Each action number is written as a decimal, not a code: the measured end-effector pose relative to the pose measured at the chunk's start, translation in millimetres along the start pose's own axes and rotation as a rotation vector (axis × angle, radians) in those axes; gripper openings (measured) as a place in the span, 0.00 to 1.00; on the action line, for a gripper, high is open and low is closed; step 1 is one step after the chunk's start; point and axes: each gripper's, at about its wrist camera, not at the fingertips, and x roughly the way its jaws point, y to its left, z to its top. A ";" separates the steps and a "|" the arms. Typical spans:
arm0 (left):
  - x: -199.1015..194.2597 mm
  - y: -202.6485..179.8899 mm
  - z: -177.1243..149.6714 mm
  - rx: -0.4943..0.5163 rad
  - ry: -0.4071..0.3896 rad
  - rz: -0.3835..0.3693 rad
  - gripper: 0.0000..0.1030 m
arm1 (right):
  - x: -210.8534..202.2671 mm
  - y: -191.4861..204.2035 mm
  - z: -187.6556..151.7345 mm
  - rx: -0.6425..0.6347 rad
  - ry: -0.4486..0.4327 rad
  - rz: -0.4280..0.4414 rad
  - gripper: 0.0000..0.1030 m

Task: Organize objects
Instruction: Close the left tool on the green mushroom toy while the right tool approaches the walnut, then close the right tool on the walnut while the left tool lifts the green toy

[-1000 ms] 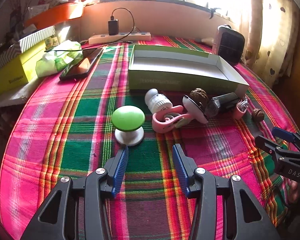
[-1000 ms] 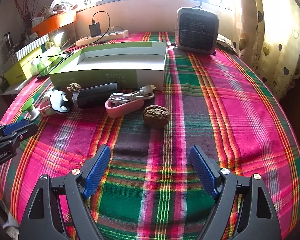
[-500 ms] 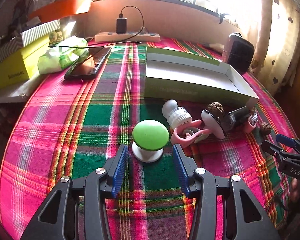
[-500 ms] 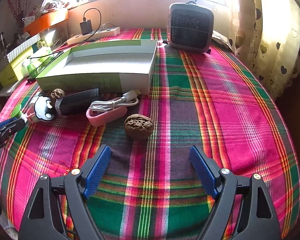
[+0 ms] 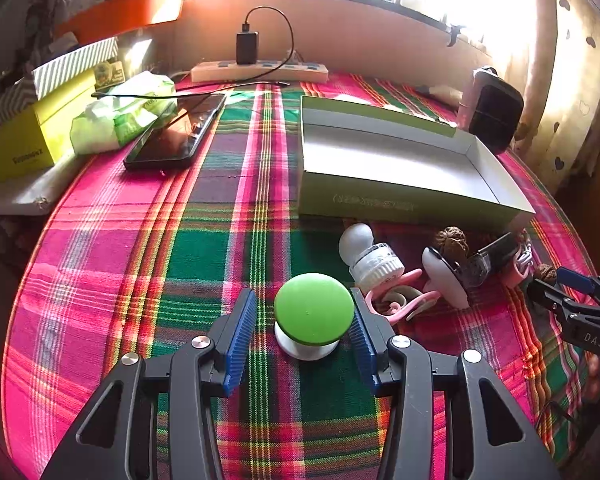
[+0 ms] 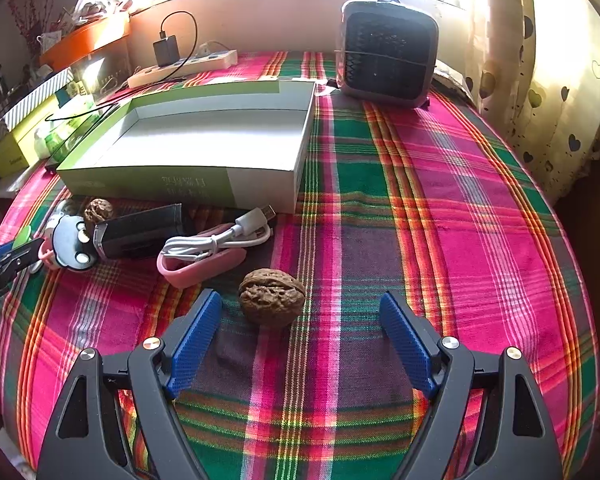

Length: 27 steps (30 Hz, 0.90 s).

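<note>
Green-capped knob (image 5: 313, 310) upright, cap up, between left gripper (image 5: 302, 334) jaws

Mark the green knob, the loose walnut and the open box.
green knob (image 5: 313, 309), left wrist view, middle of its round green top.
walnut (image 6: 271, 296), right wrist view, middle of its shell.
open box (image 6: 180, 186), right wrist view, its green front wall.

From my left camera, a plaid tablecloth (image 5: 220, 216) of magenta, green and dark purple fills the frame; at lower centre sits a lime-green domed knob on a white base (image 5: 313, 314). My right camera shows a wrinkled brown walnut (image 6: 271, 302) at centre, a pale green cardboard box with a white inside (image 6: 204, 148) upper left, blue ribbed pads (image 6: 194, 338) below.
</note>
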 end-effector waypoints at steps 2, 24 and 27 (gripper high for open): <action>0.9 -0.9 1.3 0.002 0.001 -0.004 0.40 | -0.8 0.0 0.6 0.003 -0.008 -0.004 0.67; -4.9 -4.4 2.1 0.007 -0.017 -0.014 0.30 | -5.0 7.0 1.4 -0.005 -0.025 -0.006 0.31; -5.6 -4.7 2.9 0.008 -0.018 -0.015 0.30 | -5.4 7.1 1.3 -0.001 -0.024 -0.004 0.31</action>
